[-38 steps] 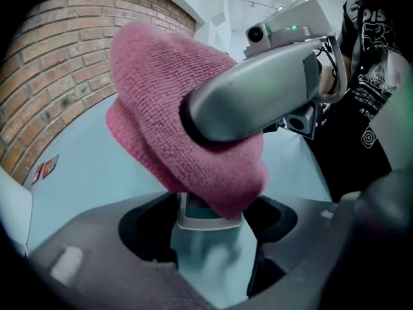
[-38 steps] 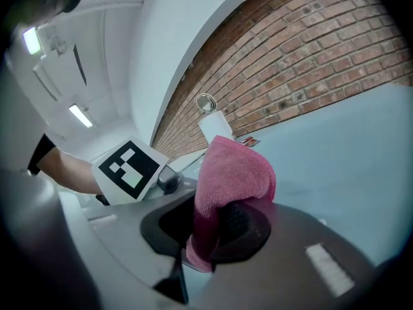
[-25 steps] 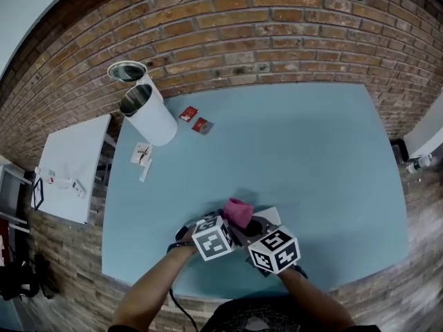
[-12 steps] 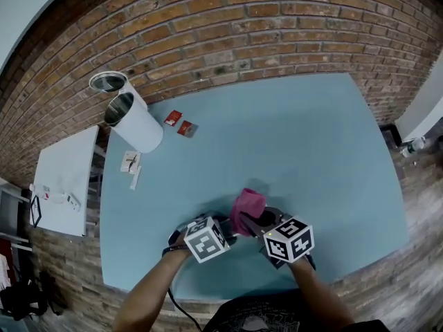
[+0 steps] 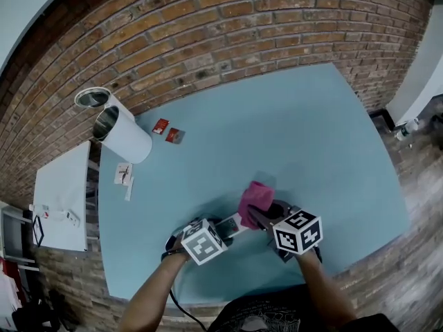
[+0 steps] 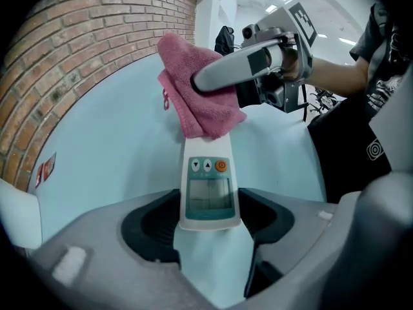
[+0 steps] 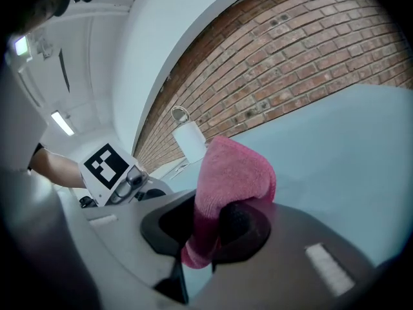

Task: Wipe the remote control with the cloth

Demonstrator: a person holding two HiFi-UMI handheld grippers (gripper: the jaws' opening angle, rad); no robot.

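- While the left gripper grips the remote by its near end over the blue surface, wiping looks under way.
- Right gripper is clamped on the pink cloth, which covers the remote's far end.
- Buttons and screen lie bare, so they are probably left to wipe.

Pink cloth in the right gripper; white remote control, orange button, in the left gripper; light-blue table beneath.

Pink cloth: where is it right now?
In the head view the pink cloth is low, right of centre, clamped in the right hand-held gripper and lying over the far end of the remote control.
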